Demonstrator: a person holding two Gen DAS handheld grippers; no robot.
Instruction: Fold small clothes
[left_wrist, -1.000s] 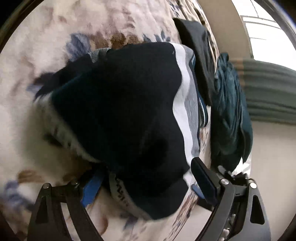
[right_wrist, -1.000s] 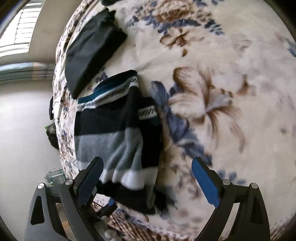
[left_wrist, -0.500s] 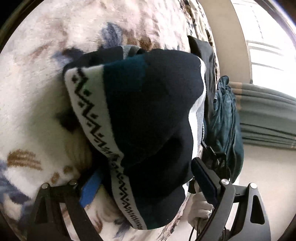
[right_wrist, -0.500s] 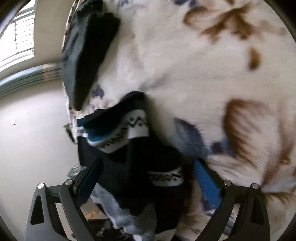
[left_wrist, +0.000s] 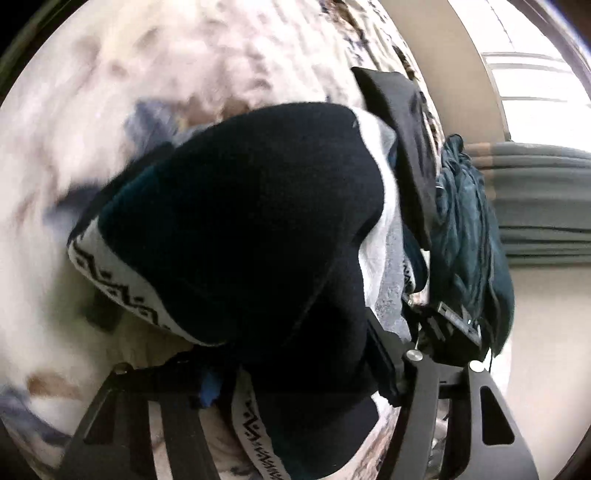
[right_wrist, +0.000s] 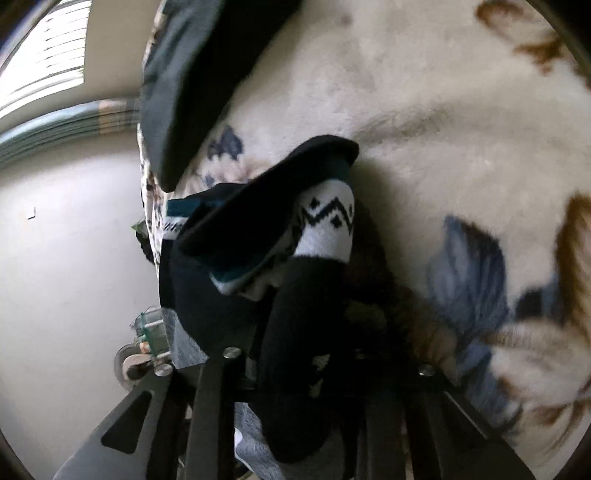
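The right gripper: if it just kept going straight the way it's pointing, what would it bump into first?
The right gripper already has the dark patterned sweater between its fingers, so that fabric comes first. Past it the line seems to meet the floral blanket, with a dark folded garment further up-left, though fisheye depth is uncertain.

Both tongs (left_wrist: 295, 373) (right_wrist: 295, 362) apparently clamped, L+R.

Daylight is let in from a blown-out window (left_wrist: 532, 99) at the upper right of the left view and the upper left of the right view (right_wrist: 44, 55). The blanket (left_wrist: 110, 155) is smeared by motion blur, and the sweater (left_wrist: 251, 236) is crushed to near-black, its folds lost. Both frames are bent by fisheye curvature, with dark vignetted corners.
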